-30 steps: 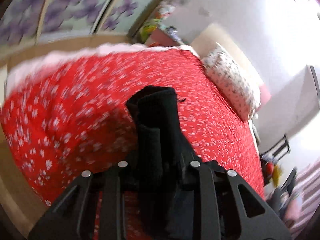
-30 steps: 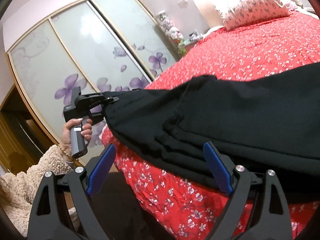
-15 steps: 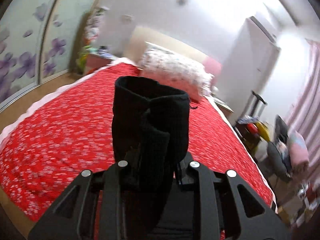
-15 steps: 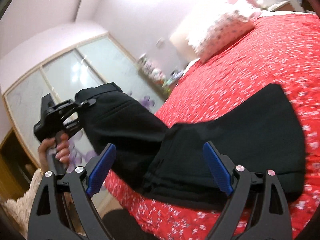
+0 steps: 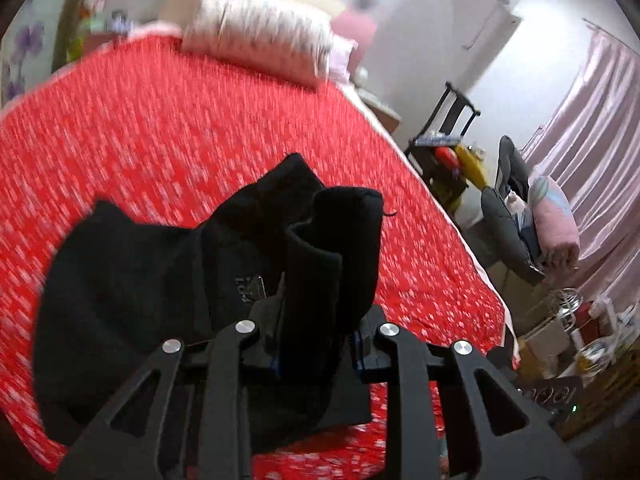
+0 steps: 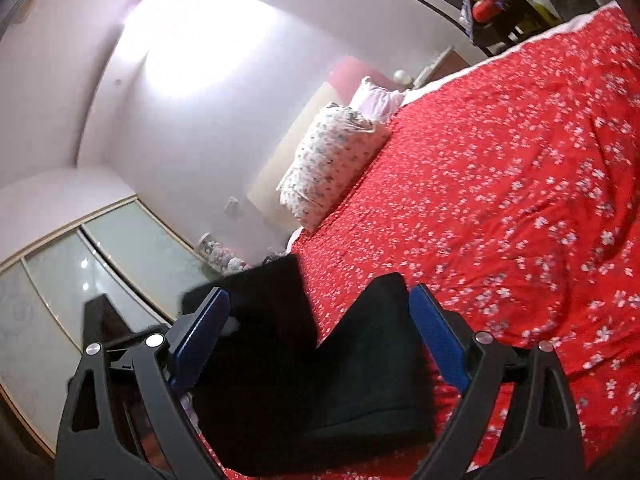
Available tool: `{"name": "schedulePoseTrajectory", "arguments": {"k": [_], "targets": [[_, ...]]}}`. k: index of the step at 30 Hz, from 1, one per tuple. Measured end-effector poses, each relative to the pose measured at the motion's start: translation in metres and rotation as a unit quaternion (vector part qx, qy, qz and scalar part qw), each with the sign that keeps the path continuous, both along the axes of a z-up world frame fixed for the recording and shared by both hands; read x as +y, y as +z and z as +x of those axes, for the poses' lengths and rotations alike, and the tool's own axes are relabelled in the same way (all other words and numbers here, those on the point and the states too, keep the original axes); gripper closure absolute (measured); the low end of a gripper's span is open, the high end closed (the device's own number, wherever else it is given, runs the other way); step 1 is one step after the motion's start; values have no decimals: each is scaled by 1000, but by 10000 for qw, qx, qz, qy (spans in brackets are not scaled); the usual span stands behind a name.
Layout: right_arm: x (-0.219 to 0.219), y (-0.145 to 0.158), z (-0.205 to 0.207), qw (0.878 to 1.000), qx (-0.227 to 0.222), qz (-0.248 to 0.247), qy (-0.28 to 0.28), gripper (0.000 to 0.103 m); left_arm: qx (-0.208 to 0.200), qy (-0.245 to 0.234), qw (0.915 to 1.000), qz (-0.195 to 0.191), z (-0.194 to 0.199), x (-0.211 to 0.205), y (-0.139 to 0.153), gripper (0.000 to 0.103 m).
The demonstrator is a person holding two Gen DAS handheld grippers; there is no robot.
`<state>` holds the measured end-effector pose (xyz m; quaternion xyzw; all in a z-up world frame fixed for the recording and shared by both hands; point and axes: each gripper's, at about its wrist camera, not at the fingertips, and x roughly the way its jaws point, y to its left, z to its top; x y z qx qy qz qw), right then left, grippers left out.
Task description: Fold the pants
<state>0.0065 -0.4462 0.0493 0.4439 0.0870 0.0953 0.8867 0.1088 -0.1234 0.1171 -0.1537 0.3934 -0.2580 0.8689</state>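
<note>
The black pants (image 5: 132,280) lie on the red flowered bedspread (image 5: 180,120). My left gripper (image 5: 316,320) is shut on a bunched edge of the pants, and the cloth stands up between its jaws. In the right wrist view the pants (image 6: 320,380) lie below my right gripper (image 6: 320,312). Its blue-padded fingers (image 6: 436,328) stand wide apart with nothing between them. The left gripper's dark body (image 6: 116,332) shows blurred at the left behind the pants.
A flowered pillow (image 5: 260,36) lies at the head of the bed. A black chair with clutter (image 5: 444,148) and bags (image 5: 532,224) stand right of the bed. Sliding wardrobe doors (image 6: 60,280) line the left side.
My left gripper has carried the held pants edge forward over the bed, and the cloth now lies folded on itself. My right gripper has swung toward the head of the bed, still open.
</note>
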Motion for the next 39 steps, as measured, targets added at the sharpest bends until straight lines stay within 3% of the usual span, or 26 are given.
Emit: {"name": "schedulePoseTrajectory", "arguments": {"k": [5,11,15,17,18,20,24,26,29,32,34,39], "targets": [[-9,0,-3,9994,-1,-47,-348,9,-654,-355,9949,687,-21,-42,-3,79],[-22,-10,-3,9983,133,256,-497,9,-473,-749,9888,1202,-34,-72,-45,78],[-24,-11,-6,9982,157,244,-528,9,-596,-857,9819,1581,-48,-79,-67,75],[-25,-10,-6,9981,156,227,-544,9,-485,-834,9820,1624,-49,-77,-74,63],[-25,-10,-5,9981,166,214,-548,9,-292,-861,9828,1609,-48,-79,-81,62],[-25,-11,-6,9982,182,193,-536,9,-332,-888,9817,1652,-52,-79,-84,59],[-24,-10,-10,9984,177,142,-517,9,-519,-1157,9860,1079,-76,-64,-70,47],[-26,-10,-14,9986,111,122,-503,9,-624,-1230,9876,754,-85,-51,-61,25],[-26,-6,-18,9993,-192,168,-282,9,-760,-871,9930,229,-87,-8,-47,16],[-14,5,-15,9973,-617,-4,407,9,-732,12,9968,313,-67,34,-45,12],[2,12,-11,9945,-611,-357,766,9,-560,408,9967,420,-53,56,-52,12],[53,18,4,9779,-354,-1368,1539,9,-462,783,9952,354,-43,82,-63,10]]}}
